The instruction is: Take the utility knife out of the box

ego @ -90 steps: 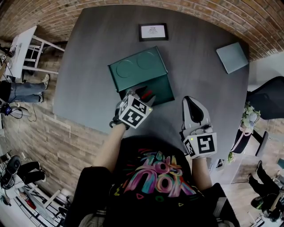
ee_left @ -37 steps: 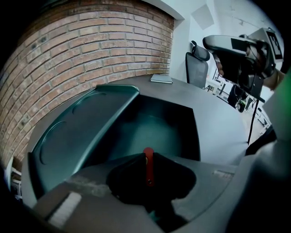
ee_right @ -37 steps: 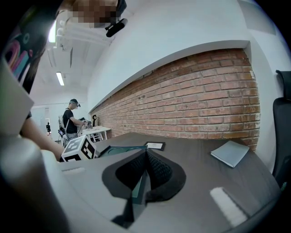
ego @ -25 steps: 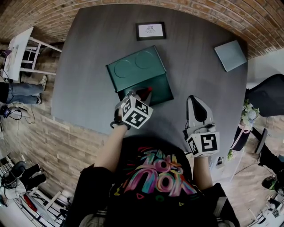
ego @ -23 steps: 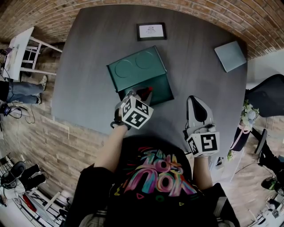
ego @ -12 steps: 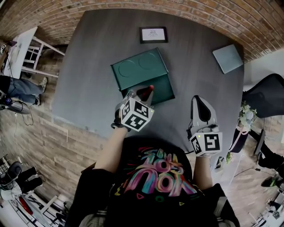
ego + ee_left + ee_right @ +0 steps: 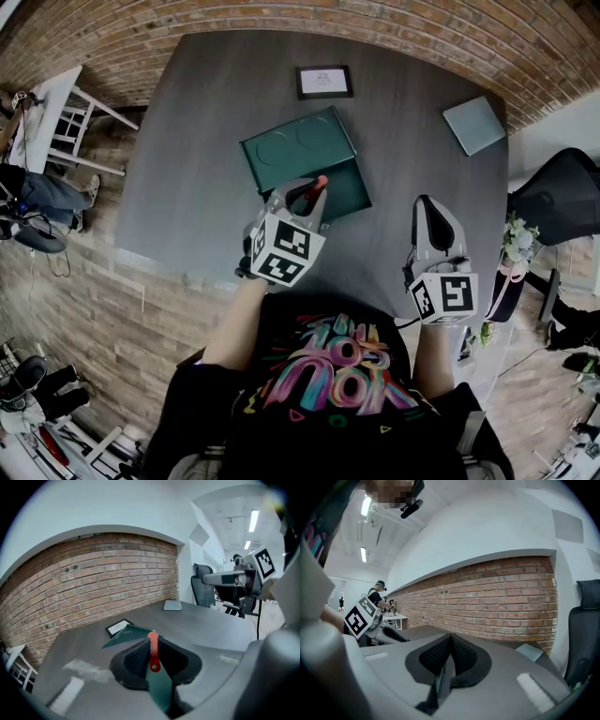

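A dark green box (image 7: 309, 164) lies open on the grey table (image 7: 187, 187), its lid (image 7: 294, 143) folded back toward the far side. My left gripper (image 7: 306, 197) hovers over the box's near half, shut on a slim red utility knife (image 7: 318, 184). In the left gripper view the knife (image 7: 153, 649) stands upright between the pads, with the box (image 7: 125, 634) below and behind it. My right gripper (image 7: 427, 210) is off to the right above the table, apart from the box. Its pads (image 7: 461, 657) meet with nothing between them.
A framed card (image 7: 324, 82) lies at the table's far side and a grey-blue pad (image 7: 474, 125) at the far right corner. A black office chair (image 7: 555, 202) stands to the right, a white side table (image 7: 54, 120) to the left. A brick wall runs behind.
My left gripper has risen from the box with the red knife in it, so the knife now shows above the box. The right gripper has lifted slightly.
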### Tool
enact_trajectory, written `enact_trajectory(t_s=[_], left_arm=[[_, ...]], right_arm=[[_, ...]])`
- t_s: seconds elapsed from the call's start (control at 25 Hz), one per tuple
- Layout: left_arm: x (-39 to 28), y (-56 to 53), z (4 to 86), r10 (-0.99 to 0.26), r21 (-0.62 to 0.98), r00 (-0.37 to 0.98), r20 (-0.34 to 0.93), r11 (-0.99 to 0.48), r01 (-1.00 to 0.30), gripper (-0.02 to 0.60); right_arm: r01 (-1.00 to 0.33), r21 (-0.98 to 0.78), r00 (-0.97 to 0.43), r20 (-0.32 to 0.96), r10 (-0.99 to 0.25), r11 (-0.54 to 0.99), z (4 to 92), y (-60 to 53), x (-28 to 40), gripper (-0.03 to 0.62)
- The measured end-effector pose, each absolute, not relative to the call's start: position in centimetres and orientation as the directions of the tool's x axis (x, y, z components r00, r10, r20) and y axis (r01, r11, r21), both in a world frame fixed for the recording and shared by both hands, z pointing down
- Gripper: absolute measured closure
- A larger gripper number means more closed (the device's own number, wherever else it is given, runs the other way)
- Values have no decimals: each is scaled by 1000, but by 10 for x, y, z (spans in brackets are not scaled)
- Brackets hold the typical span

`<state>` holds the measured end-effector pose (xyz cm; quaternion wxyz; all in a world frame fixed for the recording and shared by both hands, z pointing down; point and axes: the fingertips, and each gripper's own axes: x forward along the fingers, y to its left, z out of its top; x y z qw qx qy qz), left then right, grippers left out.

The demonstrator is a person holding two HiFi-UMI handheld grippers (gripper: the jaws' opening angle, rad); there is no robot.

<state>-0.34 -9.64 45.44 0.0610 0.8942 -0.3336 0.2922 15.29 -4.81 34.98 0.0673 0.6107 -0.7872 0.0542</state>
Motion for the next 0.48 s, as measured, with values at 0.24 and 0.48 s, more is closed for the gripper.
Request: enact_trajectory(t_s=[0.24,0.48], left_arm=[[-12,-95,415,-615,-92,645,453,-752,-653,529],[-26,-92,380,-662,-82,666,344,-728,-681,528]], right_arm=[[-966,14,-252,146,-956,257,338,-49,143,594],[-964,21,-262,137,-955,267,332,-50,131,594]])
